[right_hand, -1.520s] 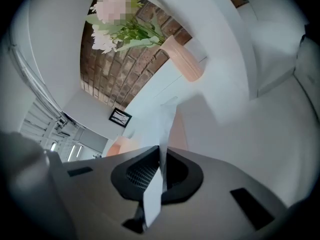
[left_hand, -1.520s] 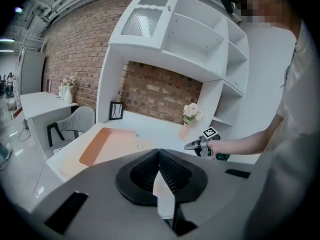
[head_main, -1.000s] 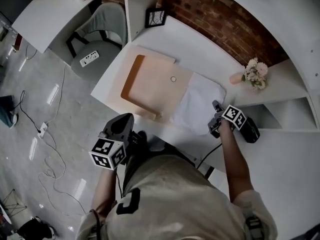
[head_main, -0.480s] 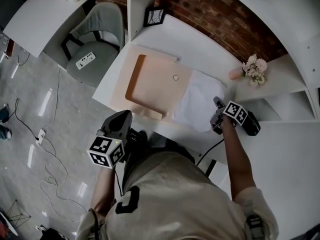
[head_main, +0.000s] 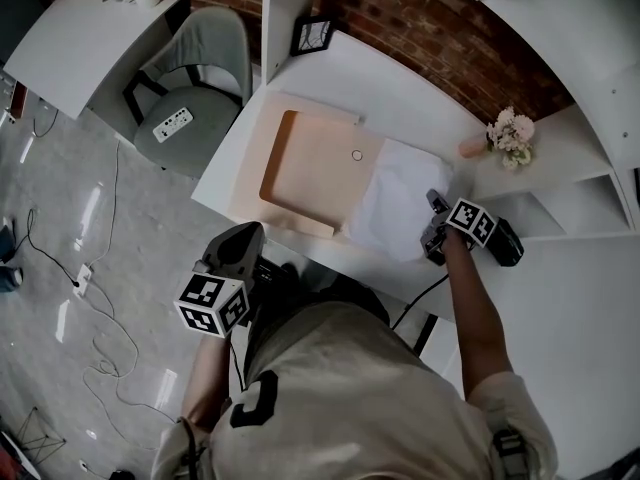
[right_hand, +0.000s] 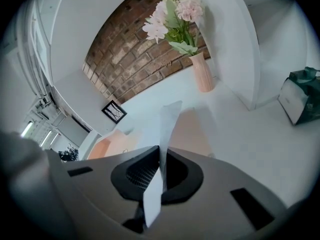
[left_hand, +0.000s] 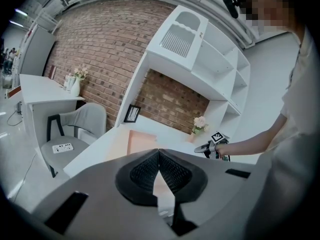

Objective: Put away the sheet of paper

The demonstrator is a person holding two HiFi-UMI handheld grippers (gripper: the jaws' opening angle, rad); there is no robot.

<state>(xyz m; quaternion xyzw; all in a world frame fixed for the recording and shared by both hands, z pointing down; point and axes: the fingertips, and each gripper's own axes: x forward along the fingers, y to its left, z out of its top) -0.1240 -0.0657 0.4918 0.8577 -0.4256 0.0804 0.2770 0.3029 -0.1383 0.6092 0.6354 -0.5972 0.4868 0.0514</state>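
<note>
Here, at centre right of the head view, the right gripper [head_main: 434, 211] has its jaws clamped on the right edge of the white sheet of paper [head_main: 398, 200]. The sheet rests on the white desk [head_main: 400, 83], adjoining the right side of a flat peach-coloured folder [head_main: 310, 168]. In the right gripper view, the sheet stands edge-on between the pads. At lower left, the left gripper [head_main: 238, 253] hangs beside the desk, jaws together and empty.
</note>
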